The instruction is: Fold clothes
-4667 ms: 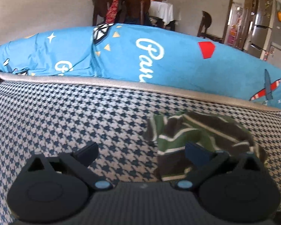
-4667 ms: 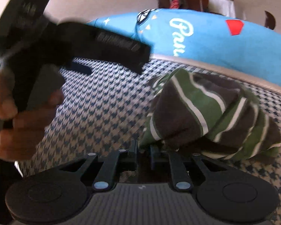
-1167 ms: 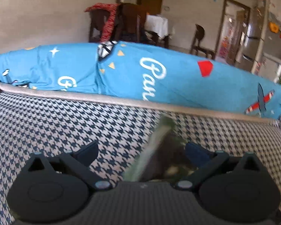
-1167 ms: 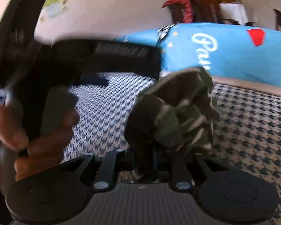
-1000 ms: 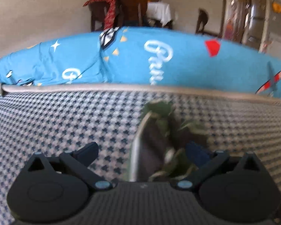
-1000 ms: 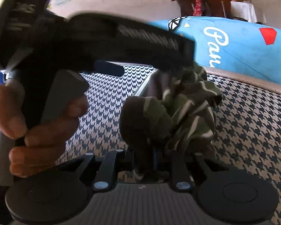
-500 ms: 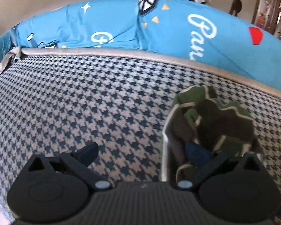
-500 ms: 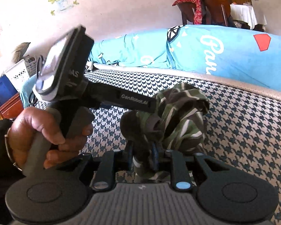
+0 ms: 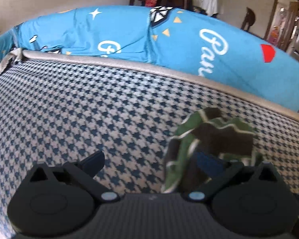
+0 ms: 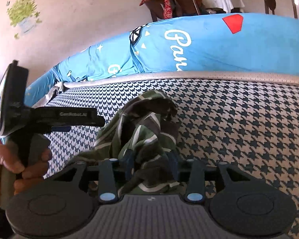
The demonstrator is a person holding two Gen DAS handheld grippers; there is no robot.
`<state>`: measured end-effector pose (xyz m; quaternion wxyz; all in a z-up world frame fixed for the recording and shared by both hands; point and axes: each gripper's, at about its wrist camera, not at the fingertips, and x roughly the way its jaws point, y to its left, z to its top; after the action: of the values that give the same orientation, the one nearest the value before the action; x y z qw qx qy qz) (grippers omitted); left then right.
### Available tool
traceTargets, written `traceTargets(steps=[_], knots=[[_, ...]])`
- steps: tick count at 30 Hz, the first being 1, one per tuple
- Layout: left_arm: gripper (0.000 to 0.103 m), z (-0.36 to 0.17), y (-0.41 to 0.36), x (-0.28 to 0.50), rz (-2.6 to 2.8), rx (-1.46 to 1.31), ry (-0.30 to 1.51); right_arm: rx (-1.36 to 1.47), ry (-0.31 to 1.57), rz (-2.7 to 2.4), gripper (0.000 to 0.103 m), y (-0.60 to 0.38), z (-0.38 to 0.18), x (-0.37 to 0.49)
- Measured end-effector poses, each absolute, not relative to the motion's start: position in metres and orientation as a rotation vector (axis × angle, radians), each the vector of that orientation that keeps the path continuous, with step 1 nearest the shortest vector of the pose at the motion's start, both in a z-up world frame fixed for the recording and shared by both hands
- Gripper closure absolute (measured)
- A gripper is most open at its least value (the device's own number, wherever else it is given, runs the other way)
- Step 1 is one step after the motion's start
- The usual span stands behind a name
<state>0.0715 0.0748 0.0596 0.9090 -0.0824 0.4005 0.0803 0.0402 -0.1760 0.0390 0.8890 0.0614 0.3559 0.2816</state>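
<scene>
A crumpled green and brown striped garment (image 10: pixel 147 123) lies bunched on the houndstooth cushion (image 10: pixel 239 131). My right gripper (image 10: pixel 151 162) is right behind it. Its jaws are opening, and a loose fold of the garment sits between the blue pads (image 10: pixel 129 163). In the left wrist view the garment (image 9: pixel 215 137) is at lower right. My left gripper (image 9: pixel 149 159) stands wide open over the cushion (image 9: pixel 79 119). Its right finger (image 9: pixel 207 161) is against the garment's near side, and its left finger is over bare fabric. A person's hand (image 10: pixel 20 165) holds the left gripper at the left edge.
A silver piped edge (image 9: pixel 129 63) borders the cushion at the back. Behind it runs a long blue printed cover (image 9: pixel 189 35). Wooden chairs (image 10: pixel 181 0) and a white-clothed table stand farther back in the room. Open houndstooth fabric stretches to the garment's left and right.
The right jaws, shut on the garment a second ago, have spread apart. The garment has come down onto the cushion. The left gripper has drawn off to the left, still open.
</scene>
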Motion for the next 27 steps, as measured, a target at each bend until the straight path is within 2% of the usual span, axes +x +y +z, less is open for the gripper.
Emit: traceTargets(steps=[4,14,15,16,18,21,27], knots=[[0.000,0.062,0.065,0.069,0.126,-0.160,0.800,0.176,0.750,0.600,0.054,-0.172,0.037,0.047],[0.000,0.059,0.040,0.075,0.081,-0.122,0.801,0.195,0.773,0.599,0.054,-0.160,0.025,0.055],[0.000,0.058,0.041,0.076,0.086,-0.123,0.804,0.192,0.773,0.599,0.060,-0.159,0.024,0.054],[0.000,0.058,0.042,0.077,0.093,-0.124,0.808,0.187,0.771,0.604,0.072,-0.158,0.024,0.054],[0.000,0.057,0.045,0.078,0.116,-0.127,0.814,0.175,0.764,0.623,0.082,-0.156,0.025,0.052],[0.000,0.055,0.052,0.080,0.164,-0.134,0.826,0.140,0.747,0.664,0.086,-0.152,0.029,0.044],[0.000,0.053,0.069,0.082,0.199,-0.199,0.854,0.039,0.723,0.786,0.087,-0.132,0.032,0.023]])
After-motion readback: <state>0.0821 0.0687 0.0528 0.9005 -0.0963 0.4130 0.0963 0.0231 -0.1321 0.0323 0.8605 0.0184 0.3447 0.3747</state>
